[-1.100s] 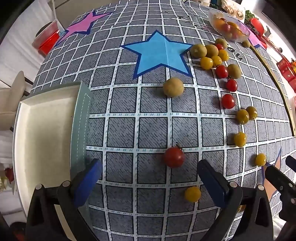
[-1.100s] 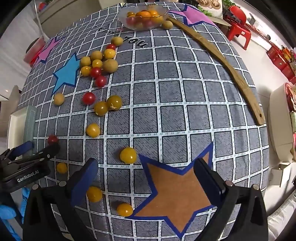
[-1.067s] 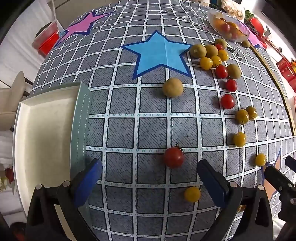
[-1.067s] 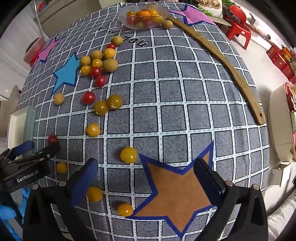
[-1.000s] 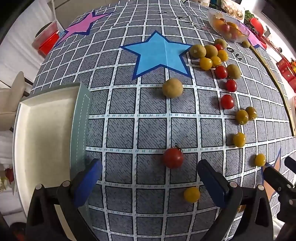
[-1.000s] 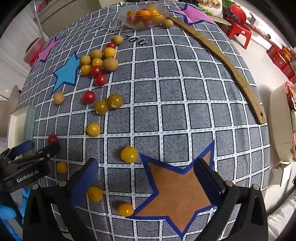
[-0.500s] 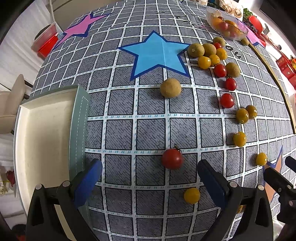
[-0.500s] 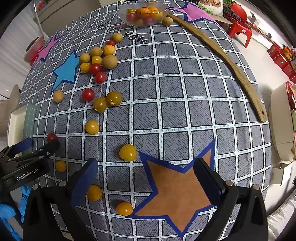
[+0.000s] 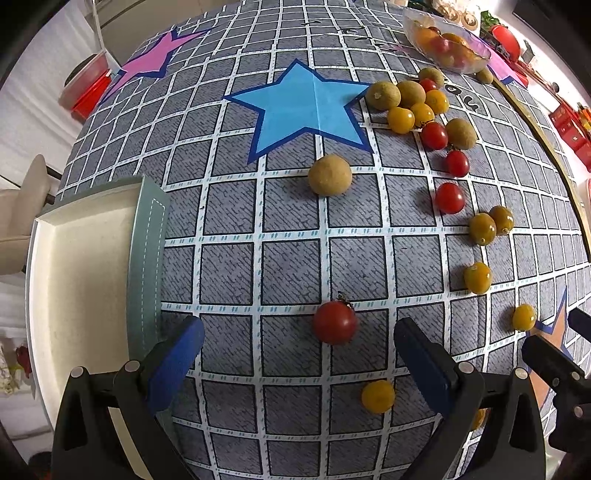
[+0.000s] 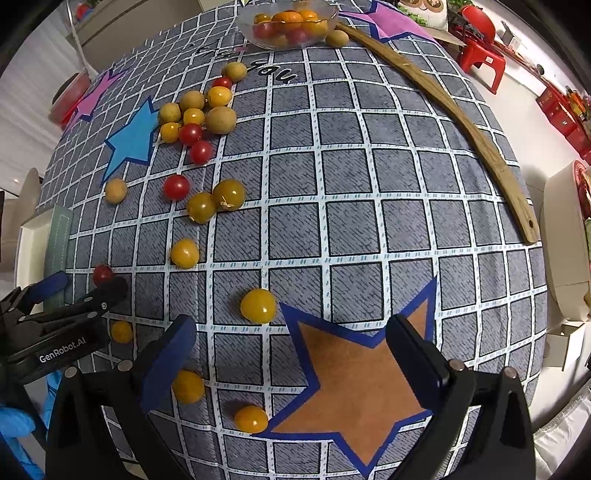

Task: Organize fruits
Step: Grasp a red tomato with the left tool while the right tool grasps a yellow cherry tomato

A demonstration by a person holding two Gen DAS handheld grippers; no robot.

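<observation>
Red and yellow cherry tomatoes and tan round fruits lie scattered on a grey checked cloth. In the left wrist view my left gripper [image 9: 298, 350] is open and empty, with a red tomato [image 9: 335, 322] just ahead between its fingers and a yellow tomato [image 9: 378, 396] near the right finger. A tan fruit [image 9: 330, 174] lies farther ahead. In the right wrist view my right gripper [image 10: 291, 360] is open and empty over an orange star [image 10: 354, 373]. A yellow tomato [image 10: 258, 305] lies just ahead of it; two more [image 10: 188, 386] [image 10: 251, 418] lie near its left finger. The left gripper [image 10: 70, 302] shows at far left.
A white tray [image 9: 74, 280] with a green edge sits at the left of the cloth. A clear bowl of fruit [image 10: 288, 22] stands at the far end. A curved wooden stick [image 10: 461, 122] lies along the right side. A blue star [image 9: 306, 110] lies beyond the tan fruit.
Both grippers have risen or drawn back very slightly; the scene has shifted a little. No fruit has moved and both grippers stay open.
</observation>
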